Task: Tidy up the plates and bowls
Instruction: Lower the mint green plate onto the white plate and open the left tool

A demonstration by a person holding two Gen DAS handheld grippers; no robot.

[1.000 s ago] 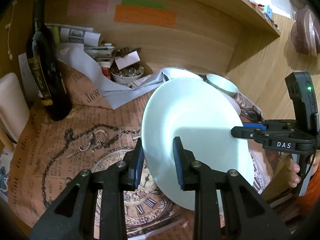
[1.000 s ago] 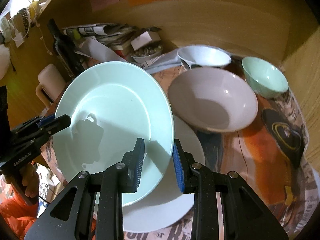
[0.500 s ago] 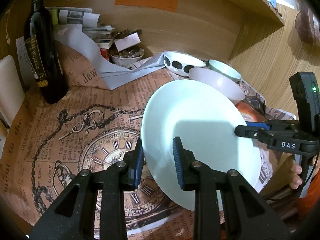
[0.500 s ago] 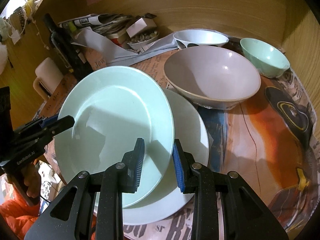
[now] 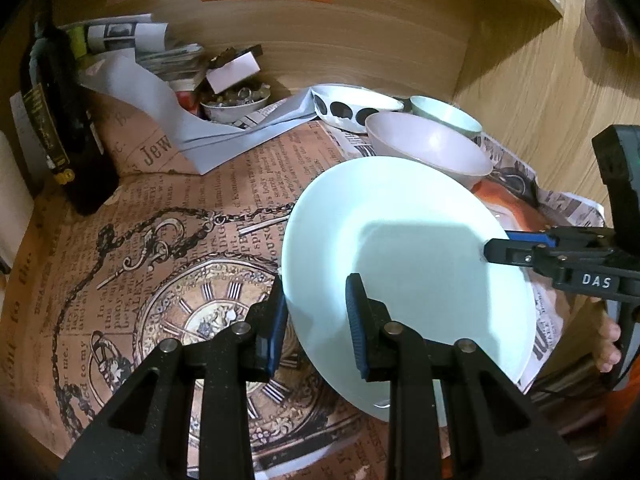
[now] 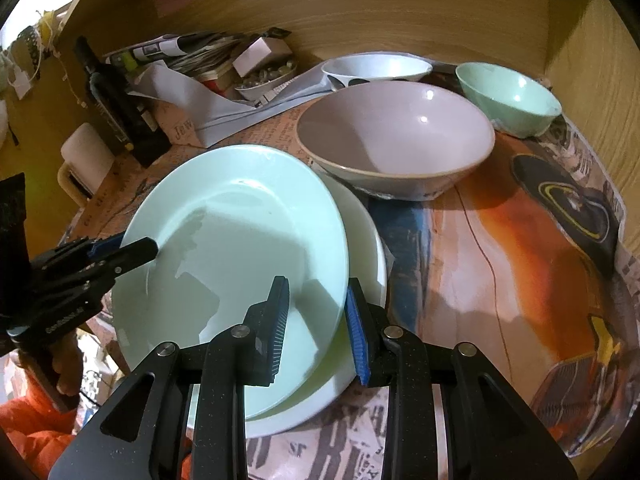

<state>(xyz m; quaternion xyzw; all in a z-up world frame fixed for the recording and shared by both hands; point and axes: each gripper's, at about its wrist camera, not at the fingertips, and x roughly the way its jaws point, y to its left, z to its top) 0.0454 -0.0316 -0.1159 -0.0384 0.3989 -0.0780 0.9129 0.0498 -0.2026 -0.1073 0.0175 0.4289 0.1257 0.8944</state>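
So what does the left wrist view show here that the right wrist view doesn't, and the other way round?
Only the left wrist view shows the pocket-watch print on the table covering and the black dots on the white bowl's outside. Only the right wrist view shows the white plate lying under the green plate, and the black-and-yellow print. Both show the green plate with both grippers at its rim, the big pinkish bowl, the small green bowl and the dark bottle.
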